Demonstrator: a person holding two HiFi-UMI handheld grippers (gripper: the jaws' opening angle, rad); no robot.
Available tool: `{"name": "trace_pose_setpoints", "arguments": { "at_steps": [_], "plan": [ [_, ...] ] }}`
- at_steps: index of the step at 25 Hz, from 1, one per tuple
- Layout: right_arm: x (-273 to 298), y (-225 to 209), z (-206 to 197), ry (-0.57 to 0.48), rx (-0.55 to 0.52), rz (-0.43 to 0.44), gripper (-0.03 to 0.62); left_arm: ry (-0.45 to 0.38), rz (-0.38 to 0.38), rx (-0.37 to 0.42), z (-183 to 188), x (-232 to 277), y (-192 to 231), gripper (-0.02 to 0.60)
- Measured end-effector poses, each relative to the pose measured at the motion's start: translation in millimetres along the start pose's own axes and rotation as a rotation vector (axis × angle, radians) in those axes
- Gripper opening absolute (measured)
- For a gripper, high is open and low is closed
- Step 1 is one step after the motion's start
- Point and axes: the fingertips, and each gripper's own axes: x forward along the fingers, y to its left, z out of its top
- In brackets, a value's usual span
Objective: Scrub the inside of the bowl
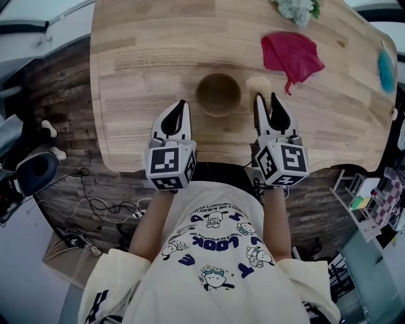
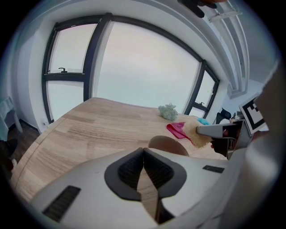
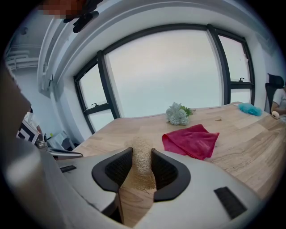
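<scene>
On the wooden table (image 1: 126, 63) in the head view, a brown bowl (image 1: 218, 93) stands upright near the front edge, between the two grippers and a little ahead of them. The left gripper (image 1: 183, 104) lies just left of the bowl with its jaws drawn together and nothing in them. The right gripper (image 1: 266, 98) lies just right of the bowl, its jaws set on a tan loofah scrubber (image 1: 259, 83) that pokes out past the tips beside the bowl's rim. A red cloth (image 1: 292, 56) lies farther back on the right, a pale flower bunch (image 1: 297, 9) at the far edge, and a blue scrubby (image 1: 385, 71) near the right edge.

Looking along the left gripper (image 2: 143, 150) in its own view, the black pads meet at the tips and hold nothing. The bowl (image 2: 169, 144) shows just beyond them. To the right, the right gripper (image 2: 213, 130) carries the scrubber (image 2: 202, 137), with the cloth (image 2: 178, 129) and flowers (image 2: 168, 112) behind.

Along the right gripper (image 3: 142, 152) in its view, the pads are clamped on the scrubber (image 3: 142, 163), which stands between them and bulges above the tips. The cloth (image 3: 192, 141), flowers (image 3: 178, 114) and blue scrubby (image 3: 248, 108) lie beyond on the table (image 3: 250, 143).
</scene>
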Motion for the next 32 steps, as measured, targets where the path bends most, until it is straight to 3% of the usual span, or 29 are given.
{"name": "trace_pose_setpoints", "arguments": {
  "at_steps": [12, 21, 23, 25, 32],
  "plan": [
    [14.3, 16.2, -3.8, 0.024, -0.024, 0.015, 0.133, 0.094, -0.103, 0.022, 3.6, 39.0, -16.7, 0.146],
    [21.7, 12.7, -7.7, 0.041, -0.026, -0.002, 0.133, 0.171, -0.119, 0.037, -11.0, 54.6, -19.5, 0.144],
    [23.5, 12.0, -8.1, 0.043, -0.029, -0.003, 0.133, 0.181, -0.105, 0.041, -12.1, 56.8, -17.4, 0.080],
    [25.5, 11.7, -8.7, 0.046, -0.031, -0.002, 0.133, 0.183, -0.103, 0.046, -11.2, 58.7, -17.3, 0.060],
    [29.3, 18.9, -7.7, 0.042, -0.052, 0.025, 0.133, 0.192, -0.109, 0.078, -8.0, 62.7, -21.2, 0.051]
  ]
}}
